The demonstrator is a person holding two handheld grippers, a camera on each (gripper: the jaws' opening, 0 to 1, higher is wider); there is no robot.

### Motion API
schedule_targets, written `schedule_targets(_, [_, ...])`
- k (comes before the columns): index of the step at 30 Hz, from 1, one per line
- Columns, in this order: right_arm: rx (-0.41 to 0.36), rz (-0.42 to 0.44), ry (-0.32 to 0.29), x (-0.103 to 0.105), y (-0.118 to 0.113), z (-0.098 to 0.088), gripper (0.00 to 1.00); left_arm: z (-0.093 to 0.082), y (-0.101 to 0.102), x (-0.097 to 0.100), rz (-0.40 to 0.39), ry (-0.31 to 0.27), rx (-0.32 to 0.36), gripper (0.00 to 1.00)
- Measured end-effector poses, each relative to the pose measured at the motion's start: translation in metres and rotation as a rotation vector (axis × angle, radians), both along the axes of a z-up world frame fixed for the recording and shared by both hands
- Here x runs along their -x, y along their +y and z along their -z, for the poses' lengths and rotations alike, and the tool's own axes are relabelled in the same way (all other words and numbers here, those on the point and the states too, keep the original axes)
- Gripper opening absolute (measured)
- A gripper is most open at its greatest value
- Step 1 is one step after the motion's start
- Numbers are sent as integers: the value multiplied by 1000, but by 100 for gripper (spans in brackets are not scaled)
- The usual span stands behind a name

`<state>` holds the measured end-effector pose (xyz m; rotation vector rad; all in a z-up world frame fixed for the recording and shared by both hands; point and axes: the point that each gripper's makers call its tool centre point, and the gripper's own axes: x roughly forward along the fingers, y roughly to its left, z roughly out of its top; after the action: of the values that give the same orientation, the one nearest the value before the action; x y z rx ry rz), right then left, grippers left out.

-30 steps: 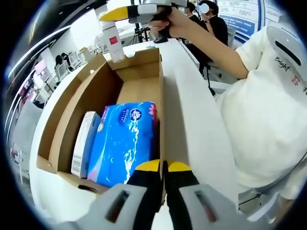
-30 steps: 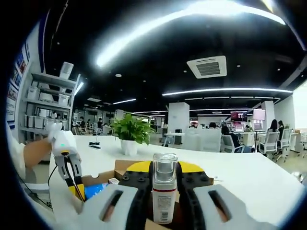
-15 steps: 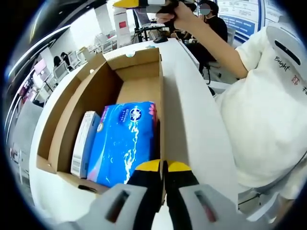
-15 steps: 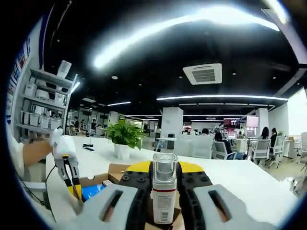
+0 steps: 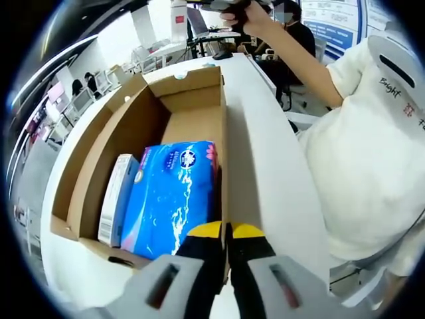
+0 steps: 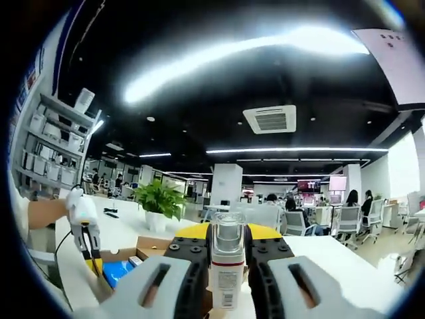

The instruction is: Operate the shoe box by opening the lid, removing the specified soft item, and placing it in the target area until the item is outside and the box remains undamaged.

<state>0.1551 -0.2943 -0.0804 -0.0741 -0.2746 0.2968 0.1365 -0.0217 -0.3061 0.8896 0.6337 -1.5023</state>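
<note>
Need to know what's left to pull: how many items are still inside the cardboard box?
2: a blue plastic tissue pack lying flat at the near end, and a slim white carton on edge between it and the box wall. Something under the pack could be hidden.

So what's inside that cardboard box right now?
In the cardboard box lie a blue soft pack and a slim white carton beside it. Whatever lies beneath them is hidden; the far floor is bare.

The left gripper view is being aimed down along the open box (image 5: 159,119) from close above its near corner. The right gripper view is being directed level from higher up, and the same box (image 6: 143,247) is being shared low.
</note>
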Motion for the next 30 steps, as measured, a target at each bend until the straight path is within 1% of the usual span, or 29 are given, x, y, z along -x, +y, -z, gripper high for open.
schedule_targets(2, [-30,15,-20,2,-8,-3,18,0,0,0,0,-2,1,1])
schedule_targets(5, [-38,37,-43,4,-16,-7,18,0,0,0,9,-10,3,1])
schedule_targets(9, [-31,55,-51,4,-17,-8,18,0,0,0,3,2,-3,1])
schedule_targets(10, [-19,58,-51,4,-16,-8,18,0,0,0,4,3,-3,1])
schedule_targets(14, [17,86,-34,1,-19,-3,18,0,0,0,6,-1,2,1])
schedule_targets(17, [16,111,-13,-1,-29,3,18,-1,0,0,6,-5,6,1])
schedule_targets(18, [15,132,-9,-1,-36,5,18,-1,0,0,6,-6,6,1])
schedule_targets(19, [8,159,8,-1,-43,9,18,-1,0,0,6,-7,5,1])
schedule_targets(20, [9,166,17,-1,-46,11,18,0,0,0,6,-7,5,1])
schedule_targets(23, [9,164,18,2,-52,13,18,0,0,0,11,-8,6,1])
schedule_targets(25, [13,179,12,5,-56,13,18,0,0,1,25,-17,8,1])
schedule_targets(30, [30,209,6,12,-70,15,18,0,0,1,16,-12,4,1])
